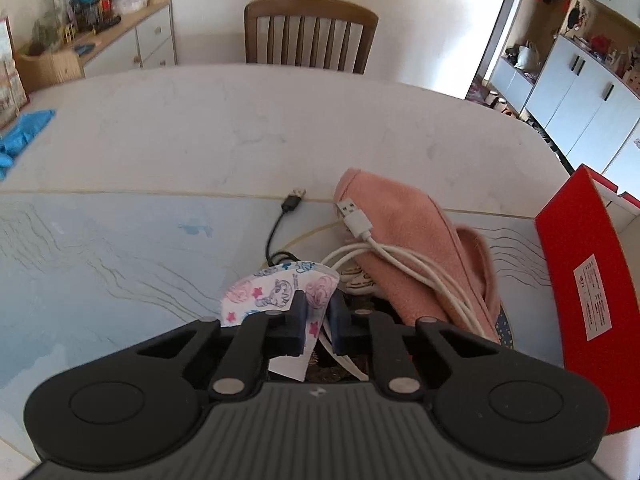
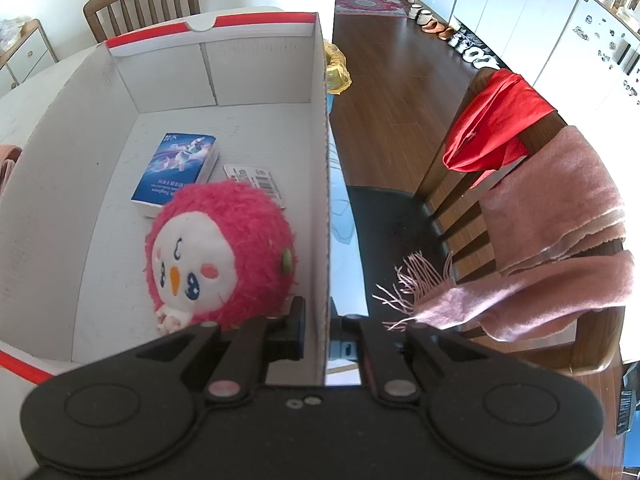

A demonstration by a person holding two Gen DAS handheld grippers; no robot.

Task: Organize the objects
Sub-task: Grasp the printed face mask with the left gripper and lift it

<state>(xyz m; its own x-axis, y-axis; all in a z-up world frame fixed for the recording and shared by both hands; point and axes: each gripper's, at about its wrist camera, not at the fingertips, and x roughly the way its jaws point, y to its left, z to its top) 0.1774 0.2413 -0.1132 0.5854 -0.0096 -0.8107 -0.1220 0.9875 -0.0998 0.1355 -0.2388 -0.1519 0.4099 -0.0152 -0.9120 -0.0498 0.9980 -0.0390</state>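
Observation:
My left gripper (image 1: 317, 316) is shut on a patterned face mask (image 1: 276, 290) with pink and blue prints, held just above the pile. Beside it lie a pink cloth pouch (image 1: 404, 236), a coiled white USB cable (image 1: 384, 252) and a black USB cable (image 1: 280, 220). My right gripper (image 2: 316, 326) is shut on the right wall of the red-and-white cardboard box (image 2: 324, 184). Inside the box lie a pink plush toy (image 2: 224, 256), a blue packet (image 2: 176, 168) and a barcode card (image 2: 256, 182). The box's red outer side (image 1: 576, 280) shows at right in the left wrist view.
The white table (image 1: 240, 120) carries a light blue mat (image 1: 100, 260) and a blue cloth (image 1: 24, 136) at far left. A wooden chair (image 1: 310, 36) stands behind the table. Another chair (image 2: 520, 208) draped with red and pink scarves stands right of the box.

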